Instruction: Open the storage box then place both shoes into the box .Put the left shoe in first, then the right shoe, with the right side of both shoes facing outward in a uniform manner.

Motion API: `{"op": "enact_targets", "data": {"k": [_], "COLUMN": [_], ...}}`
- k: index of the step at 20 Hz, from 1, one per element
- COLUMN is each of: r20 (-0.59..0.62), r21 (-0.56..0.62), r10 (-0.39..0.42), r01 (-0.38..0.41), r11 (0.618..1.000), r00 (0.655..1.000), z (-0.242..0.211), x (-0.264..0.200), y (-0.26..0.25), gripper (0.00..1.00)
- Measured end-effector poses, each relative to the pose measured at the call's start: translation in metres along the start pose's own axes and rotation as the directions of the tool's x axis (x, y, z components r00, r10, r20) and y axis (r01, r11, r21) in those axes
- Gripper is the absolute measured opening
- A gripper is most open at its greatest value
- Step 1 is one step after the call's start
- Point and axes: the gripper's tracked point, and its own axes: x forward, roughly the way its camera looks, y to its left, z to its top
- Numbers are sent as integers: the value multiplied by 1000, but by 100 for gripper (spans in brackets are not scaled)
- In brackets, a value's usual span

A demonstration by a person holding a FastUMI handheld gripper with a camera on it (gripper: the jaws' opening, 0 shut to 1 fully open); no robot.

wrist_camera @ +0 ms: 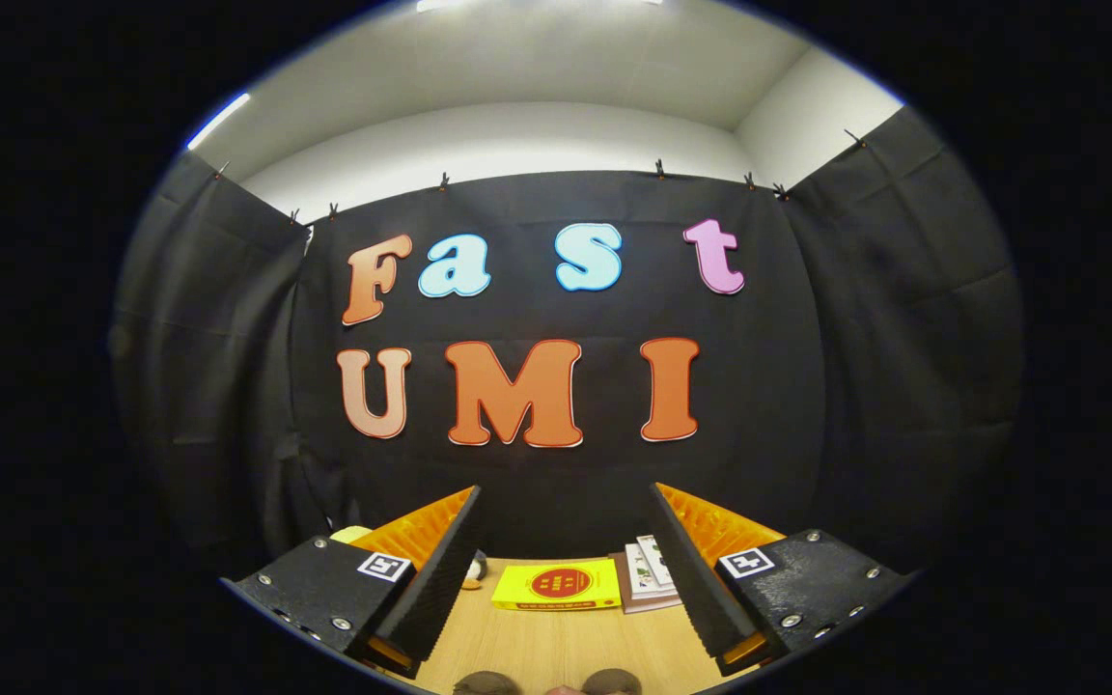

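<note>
My gripper point(566, 526) is held high and level, facing the booth's black back wall. Its two fingers point(440, 569) stand wide apart with black ribbed pads and orange backs, and nothing lies between them. Low between the fingers, at the near edge of the wooden table point(556, 642), two dark rounded shapes point(546, 683) just peek in; I cannot tell what they are.
A yellow book point(556, 586) lies flat at the table's far side, between the fingers. A small stack of books point(648, 576) sits right of it. A small round object point(474, 571) rests beside the left finger. A pale yellow thing point(351, 533) shows behind the left finger.
</note>
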Motion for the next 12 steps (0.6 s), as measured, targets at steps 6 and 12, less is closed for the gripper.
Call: {"op": "enact_targets", "data": {"k": [6,12], "r20": [-140,-368], "r21": [39,154], "r10": [102,260], "r01": [-98,-217], "r11": [994,964], "r00": [985,893], "z": [-58,-142], "x": [2,-7], "y": [40,99], "gripper": [100,100]}}
